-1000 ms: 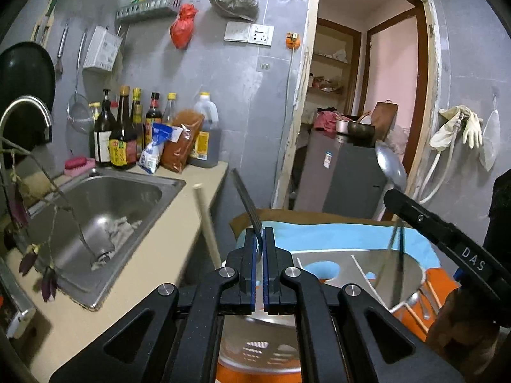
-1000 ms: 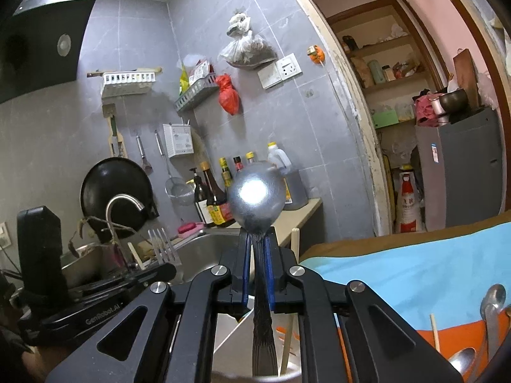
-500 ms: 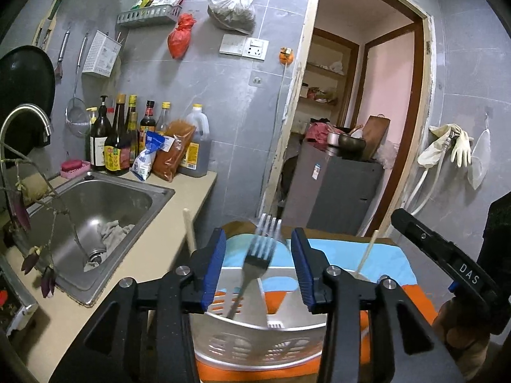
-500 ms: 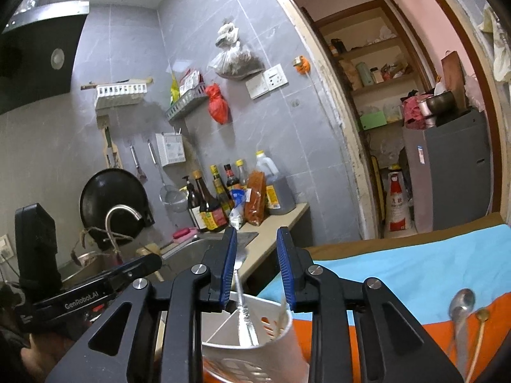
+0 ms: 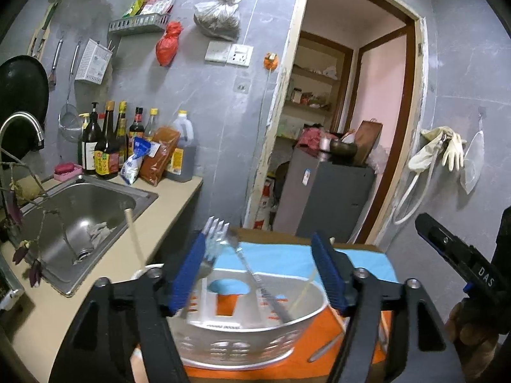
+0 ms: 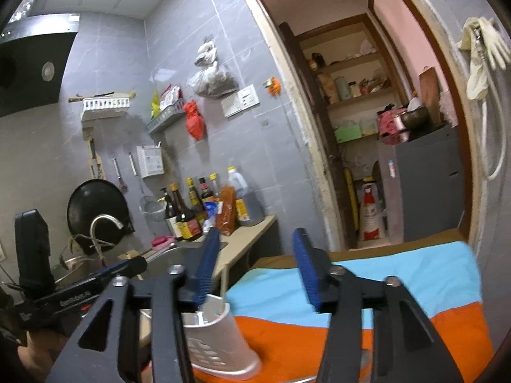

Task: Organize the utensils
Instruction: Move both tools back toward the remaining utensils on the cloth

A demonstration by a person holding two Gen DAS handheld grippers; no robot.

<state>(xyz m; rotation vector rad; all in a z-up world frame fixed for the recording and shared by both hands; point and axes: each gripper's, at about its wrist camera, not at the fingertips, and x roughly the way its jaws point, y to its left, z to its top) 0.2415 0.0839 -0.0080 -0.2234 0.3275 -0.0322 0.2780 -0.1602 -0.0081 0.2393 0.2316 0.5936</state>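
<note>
A white slotted utensil holder (image 5: 242, 332) stands on the orange and blue cloth (image 5: 284, 258), just below my left gripper (image 5: 258, 273). A fork (image 5: 220, 233) leans loose in the holder, tines up, close to the left blue pad but not pinched. Pale chopsticks (image 5: 134, 239) also stick out of it. The left jaws are opening, with nothing gripped. In the right wrist view the right gripper (image 6: 257, 268) hangs above the cloth (image 6: 367, 281), its jaws opening and empty, with the holder (image 6: 217, 338) below its left finger. Each gripper shows at the edge of the other's view.
A steel sink (image 5: 80, 210) and beige counter (image 5: 166, 223) lie to the left, with sauce bottles (image 5: 108, 146) at the wall. Beyond the cloth is a doorway with a grey cabinet (image 5: 329, 198). Gloves (image 5: 447, 150) hang on the right wall.
Both grippers went from shut to wide apart. The left let go of the fork and the right let go of the spoon; both now sit in the holder. Both grippers drew back and rose.
</note>
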